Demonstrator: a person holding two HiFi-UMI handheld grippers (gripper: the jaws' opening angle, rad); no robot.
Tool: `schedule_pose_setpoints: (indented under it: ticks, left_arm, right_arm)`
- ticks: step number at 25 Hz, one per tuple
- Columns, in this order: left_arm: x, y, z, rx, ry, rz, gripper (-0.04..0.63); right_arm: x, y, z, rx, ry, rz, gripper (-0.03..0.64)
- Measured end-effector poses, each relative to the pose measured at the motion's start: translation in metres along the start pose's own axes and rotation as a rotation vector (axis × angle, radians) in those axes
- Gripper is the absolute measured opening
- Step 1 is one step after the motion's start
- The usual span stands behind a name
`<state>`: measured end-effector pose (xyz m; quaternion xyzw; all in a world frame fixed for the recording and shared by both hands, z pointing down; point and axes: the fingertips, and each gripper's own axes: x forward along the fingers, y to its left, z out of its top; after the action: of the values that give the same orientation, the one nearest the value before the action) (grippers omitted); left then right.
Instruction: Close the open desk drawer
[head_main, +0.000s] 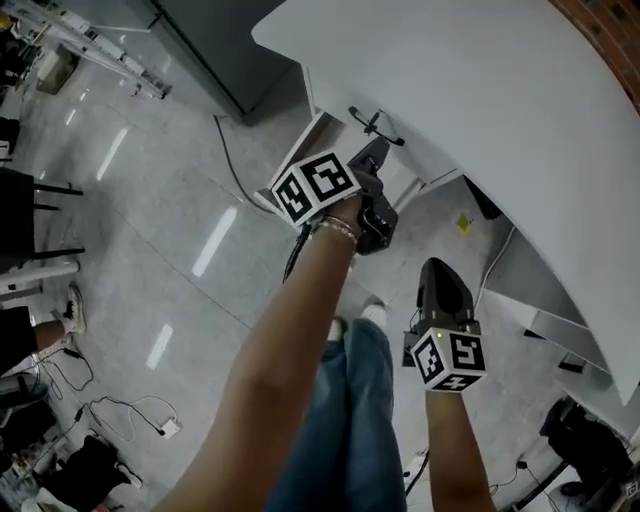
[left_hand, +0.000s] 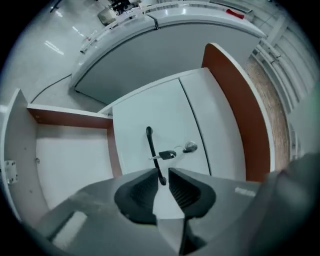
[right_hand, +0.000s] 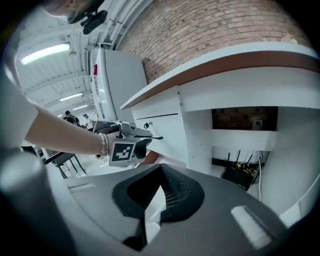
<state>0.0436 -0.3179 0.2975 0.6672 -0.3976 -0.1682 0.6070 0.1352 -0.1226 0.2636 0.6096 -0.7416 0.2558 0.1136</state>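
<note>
The white drawer front (left_hand: 150, 107) carries a black bar handle (left_hand: 150, 142), with a key (left_hand: 167, 154) in the lock (left_hand: 190, 147) beside it. To its left the drawer's white inside (left_hand: 70, 165) shows, edged in brown. My left gripper (left_hand: 160, 174) stands open around the handle's near end, with a gap showing on the right pad's side. From the head view the left gripper (head_main: 376, 152) reaches the handle (head_main: 375, 124) under the desk (head_main: 480, 90). The right gripper (head_main: 438, 268) hangs lower and apart, shut on nothing (right_hand: 160, 168). The right gripper view also shows the left gripper (right_hand: 140, 146) at the drawer.
The person's legs in jeans (head_main: 350, 400) stand below the grippers. A cable (head_main: 232, 165) runs across the floor beside the drawer unit. Chair legs (head_main: 40, 230) and loose cords (head_main: 120, 410) lie at the left. A black box with wires (right_hand: 240, 175) sits under the desk.
</note>
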Motion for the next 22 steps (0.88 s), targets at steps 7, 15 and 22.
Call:
schedule_pose_setpoints:
  ticks: [7, 15, 22]
  left_arm:
    - [-0.051, -0.001, 0.021, -0.055, -0.071, -0.095, 0.0]
    - [-0.126, 0.013, 0.052, -0.166, -0.231, -0.151, 0.0]
    - [-0.167, 0.013, 0.053, -0.094, -0.23, -0.11, 0.0]
  right_arm:
    - [-0.008, 0.013, -0.009, -0.014, 0.01, 0.003, -0.002]
    - [-0.013, 0.027, -0.001, -0.027, -0.005, 0.015, -0.002]
    - [-0.01, 0.037, 0.001, -0.032, -0.005, 0.05, -0.002]
